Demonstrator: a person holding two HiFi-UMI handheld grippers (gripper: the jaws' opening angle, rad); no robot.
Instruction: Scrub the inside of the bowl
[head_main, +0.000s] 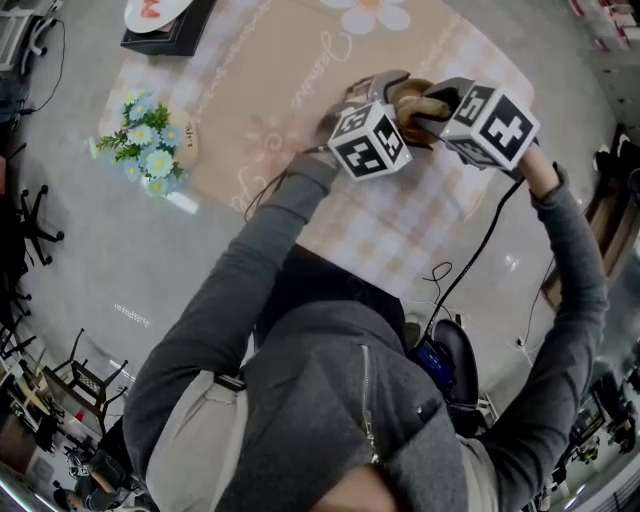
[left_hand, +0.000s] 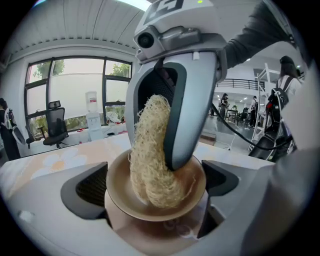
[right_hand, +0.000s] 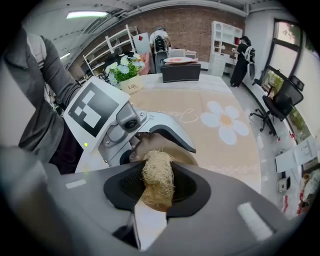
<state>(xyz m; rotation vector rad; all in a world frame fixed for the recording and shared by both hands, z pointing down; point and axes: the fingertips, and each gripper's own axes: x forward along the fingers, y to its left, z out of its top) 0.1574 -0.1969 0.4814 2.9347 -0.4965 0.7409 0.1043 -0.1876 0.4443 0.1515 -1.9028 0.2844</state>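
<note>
My left gripper (head_main: 388, 92) is held above the table, shut on the rim of a tan bowl (head_main: 411, 95). In the left gripper view the bowl (left_hand: 119, 194) sits tilted between the jaws. A pale straw-coloured loofah scrubber (left_hand: 152, 155) presses into its inside. My right gripper (head_main: 432, 108) comes in from the right, shut on that loofah (right_hand: 157, 180). In the right gripper view the bowl (right_hand: 167, 146) shows just past the loofah, with the left gripper's body (right_hand: 131, 125) behind it. The bowl's bottom is hidden under the scrubber.
Below lies a round table with a beige flowered cloth (head_main: 330, 60). A pot of blue and white flowers (head_main: 148, 148) stands at its left edge. A black box with a white plate (head_main: 165, 22) sits at the far left. Cables (head_main: 470, 270) hang by the person's right arm.
</note>
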